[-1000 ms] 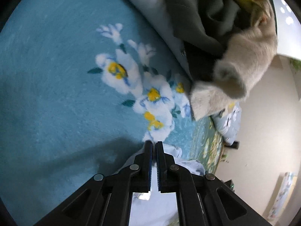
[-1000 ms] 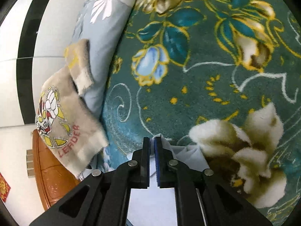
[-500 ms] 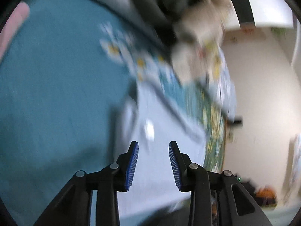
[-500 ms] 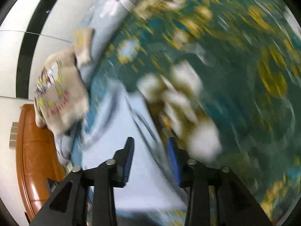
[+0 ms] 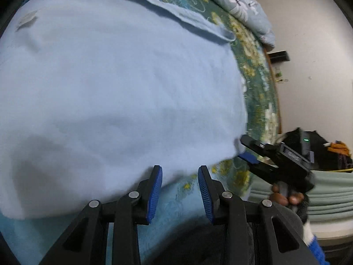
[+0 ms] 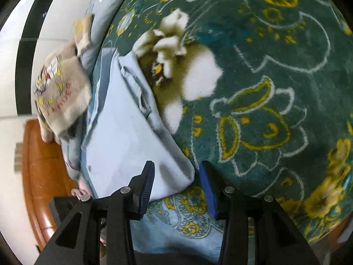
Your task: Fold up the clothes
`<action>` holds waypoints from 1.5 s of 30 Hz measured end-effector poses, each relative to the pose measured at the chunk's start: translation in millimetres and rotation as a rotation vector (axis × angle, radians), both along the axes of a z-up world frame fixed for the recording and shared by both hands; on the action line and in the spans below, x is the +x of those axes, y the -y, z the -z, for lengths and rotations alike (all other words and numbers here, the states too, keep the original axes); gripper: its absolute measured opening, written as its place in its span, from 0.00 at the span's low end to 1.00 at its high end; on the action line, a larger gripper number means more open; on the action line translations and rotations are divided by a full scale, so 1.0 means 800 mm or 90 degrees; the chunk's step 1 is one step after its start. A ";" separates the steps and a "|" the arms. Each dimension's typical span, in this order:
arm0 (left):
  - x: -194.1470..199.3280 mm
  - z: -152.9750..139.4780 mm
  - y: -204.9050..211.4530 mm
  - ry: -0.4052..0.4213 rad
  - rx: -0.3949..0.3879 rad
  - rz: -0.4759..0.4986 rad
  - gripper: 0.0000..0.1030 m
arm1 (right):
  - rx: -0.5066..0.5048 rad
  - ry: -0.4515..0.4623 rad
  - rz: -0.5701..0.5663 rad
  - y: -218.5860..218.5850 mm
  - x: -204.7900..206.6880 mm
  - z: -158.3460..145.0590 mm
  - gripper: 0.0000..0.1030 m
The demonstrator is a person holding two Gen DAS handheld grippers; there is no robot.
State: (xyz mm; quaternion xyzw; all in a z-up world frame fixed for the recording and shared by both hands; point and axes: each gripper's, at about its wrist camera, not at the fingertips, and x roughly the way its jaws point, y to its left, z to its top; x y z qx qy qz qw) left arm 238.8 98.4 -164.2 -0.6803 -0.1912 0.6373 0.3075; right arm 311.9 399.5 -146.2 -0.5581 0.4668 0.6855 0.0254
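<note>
A light blue garment (image 5: 121,84) lies spread flat on the floral bed blanket (image 5: 176,201), with a folded band along its far edge. My left gripper (image 5: 179,176) is open just short of the garment's near hem, and nothing is between its pads. In the right wrist view the same garment (image 6: 123,145) runs away to the upper left. Its near corner sits loosely between the pads of my open right gripper (image 6: 176,176). The right gripper (image 5: 245,150) also shows in the left wrist view, at the garment's right corner, held by a hand.
A beige printed sweater (image 6: 59,92) and a pale blue flowered pillow (image 6: 103,6) lie at the head of the bed. The wooden bed frame (image 6: 42,165) runs along the left. Dark bags (image 5: 315,145) and green striped bedding (image 5: 326,190) lie beyond the blanket's edge.
Both grippers were shut on the garment's cloth and have opened and let it go. Both hands have drawn back toward the near hem, and the garment now lies flat.
</note>
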 end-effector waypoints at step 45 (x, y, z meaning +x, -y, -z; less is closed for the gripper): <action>0.035 -0.012 0.311 -0.008 0.084 -0.325 0.54 | 0.328 -0.061 -0.742 0.501 -0.093 -0.090 0.21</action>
